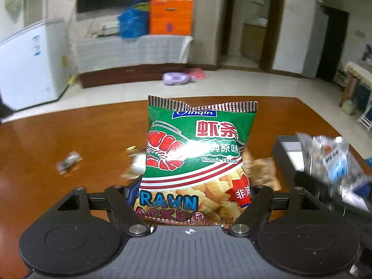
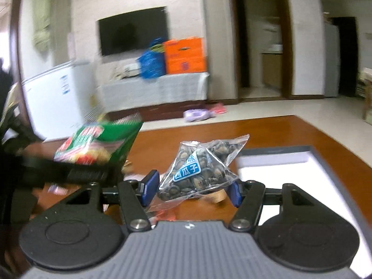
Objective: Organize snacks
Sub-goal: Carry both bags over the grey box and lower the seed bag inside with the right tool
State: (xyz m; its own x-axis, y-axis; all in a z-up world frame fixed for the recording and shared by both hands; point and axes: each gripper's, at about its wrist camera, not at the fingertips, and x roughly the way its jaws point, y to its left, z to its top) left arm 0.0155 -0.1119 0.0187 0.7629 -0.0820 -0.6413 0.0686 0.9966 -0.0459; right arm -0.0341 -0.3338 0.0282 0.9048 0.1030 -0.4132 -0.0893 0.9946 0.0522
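Snacks are lifted in both grippers above a brown table [image 1: 58, 134]. Nearest, the left gripper [image 1: 190, 200] pinches the lower end of a green prawn cracker bag [image 1: 195, 153], held upright; the right gripper [image 2: 191, 189] clamps a clear melon seed packet [image 2: 202, 167]. Further right lies a dark-rimmed white tray [image 2: 274, 160], probably the destination. Keep both grips firm, carry low, and release only over the tray. Loose wrapped sweets [image 1: 68, 161] lie beyond.

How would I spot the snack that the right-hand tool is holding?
Start at the brown wooden table. Above it, the right gripper pinches a clear packet of watermelon seeds. Unlike the green prawn cracker bag beside it, it is see-through, with dark seeds and a blue label.
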